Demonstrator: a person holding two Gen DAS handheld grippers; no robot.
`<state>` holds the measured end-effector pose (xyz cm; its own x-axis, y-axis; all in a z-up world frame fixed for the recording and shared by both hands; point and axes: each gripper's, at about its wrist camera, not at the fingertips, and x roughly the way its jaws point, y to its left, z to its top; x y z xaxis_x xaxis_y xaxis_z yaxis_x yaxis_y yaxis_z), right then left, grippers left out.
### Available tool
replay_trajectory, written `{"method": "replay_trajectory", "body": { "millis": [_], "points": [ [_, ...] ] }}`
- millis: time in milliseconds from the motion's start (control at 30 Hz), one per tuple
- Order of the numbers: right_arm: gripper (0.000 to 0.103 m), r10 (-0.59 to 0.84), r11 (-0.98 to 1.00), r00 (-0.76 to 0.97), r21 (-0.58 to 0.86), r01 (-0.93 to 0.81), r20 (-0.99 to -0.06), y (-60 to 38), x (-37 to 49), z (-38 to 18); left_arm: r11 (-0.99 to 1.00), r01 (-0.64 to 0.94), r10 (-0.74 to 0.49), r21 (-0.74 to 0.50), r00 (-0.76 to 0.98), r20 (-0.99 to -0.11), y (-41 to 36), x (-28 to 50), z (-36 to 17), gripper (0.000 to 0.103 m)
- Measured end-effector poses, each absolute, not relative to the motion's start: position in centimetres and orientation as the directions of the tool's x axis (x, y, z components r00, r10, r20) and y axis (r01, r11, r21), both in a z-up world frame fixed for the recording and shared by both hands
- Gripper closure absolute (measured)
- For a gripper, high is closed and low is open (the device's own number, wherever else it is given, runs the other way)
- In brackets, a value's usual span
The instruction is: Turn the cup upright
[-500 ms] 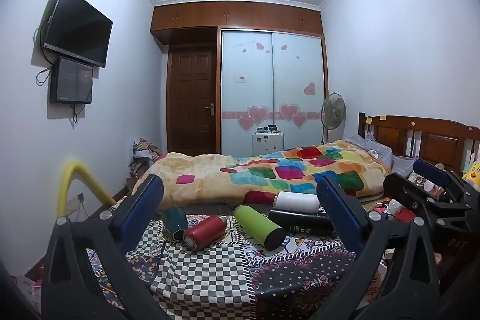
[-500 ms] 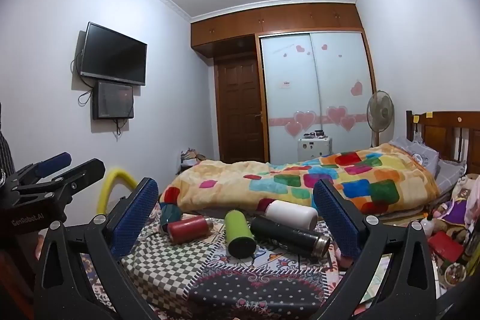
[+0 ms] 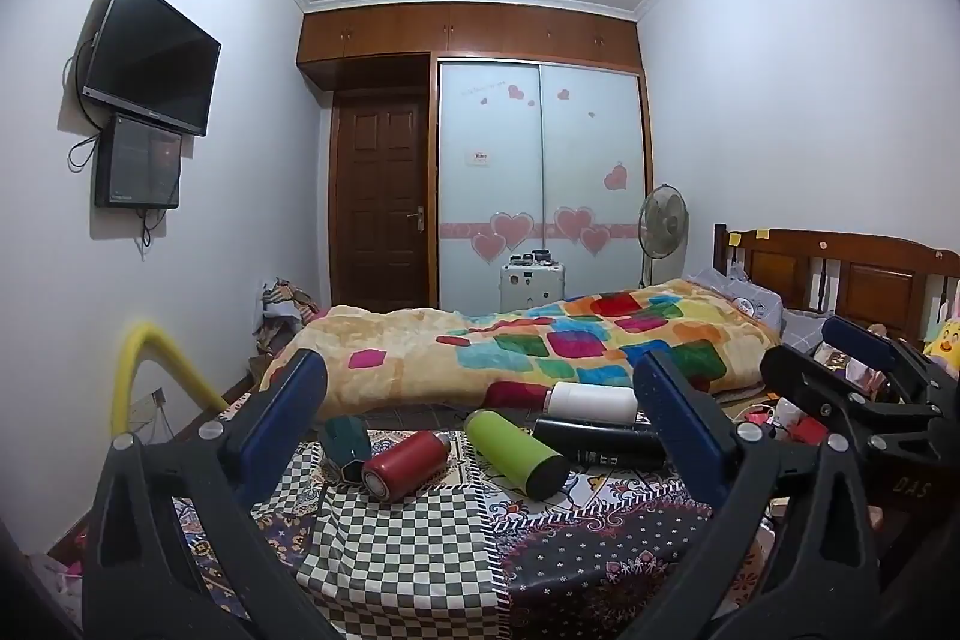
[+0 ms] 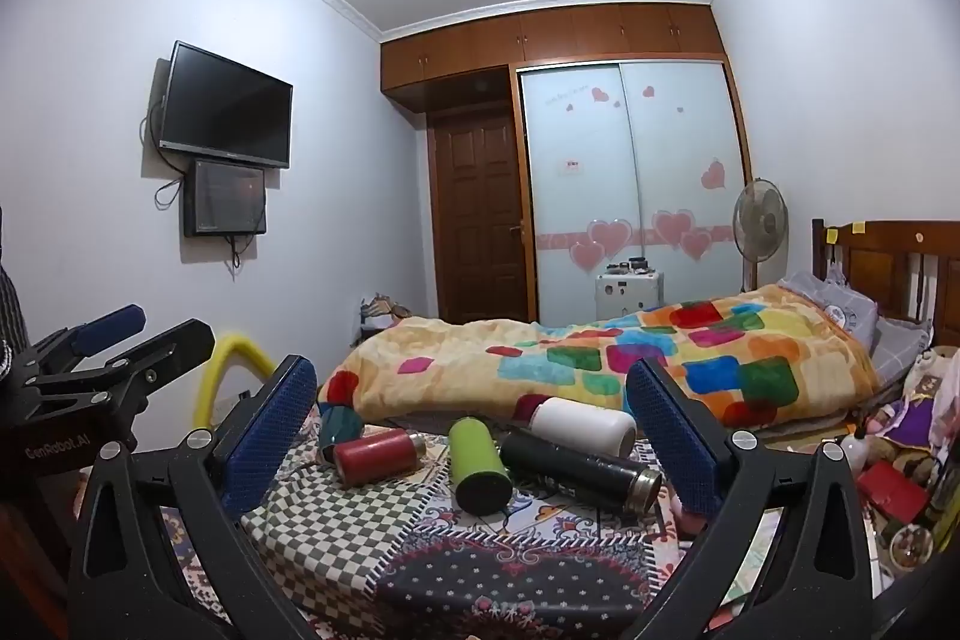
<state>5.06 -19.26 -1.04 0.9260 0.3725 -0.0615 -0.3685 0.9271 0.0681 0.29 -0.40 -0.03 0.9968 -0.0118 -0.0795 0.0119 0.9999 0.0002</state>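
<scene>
Several flask-style cups lie on their sides on a patterned table cloth (image 3: 408, 544): a dark teal one (image 3: 343, 439), a red one (image 3: 405, 465), a green one (image 3: 516, 453), a black one (image 3: 600, 445) and a white one (image 3: 591, 402). They also show in the right wrist view: teal (image 4: 339, 424), red (image 4: 375, 455), green (image 4: 478, 463), black (image 4: 579, 469), white (image 4: 582, 426). My left gripper (image 3: 480, 424) is open and empty, held back from the cups. My right gripper (image 4: 471, 430) is open and empty, also short of them.
A bed with a colourful blanket (image 3: 540, 346) stands just behind the table. A yellow foam tube (image 3: 150, 370) stands at the left. Toys and clutter (image 4: 888, 466) lie at the right of the table. The other gripper shows at each view's edge.
</scene>
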Motion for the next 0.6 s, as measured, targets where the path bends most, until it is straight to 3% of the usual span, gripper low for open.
{"method": "replay_trajectory", "body": {
  "millis": [600],
  "points": [
    [0.000,0.370,0.928,0.927,0.064,-0.366,-0.065,-19.23,5.21,-1.25,1.000,0.014,-0.015,-0.008,0.997,-0.072,-0.01,0.47,-0.74,0.000]
  ]
}}
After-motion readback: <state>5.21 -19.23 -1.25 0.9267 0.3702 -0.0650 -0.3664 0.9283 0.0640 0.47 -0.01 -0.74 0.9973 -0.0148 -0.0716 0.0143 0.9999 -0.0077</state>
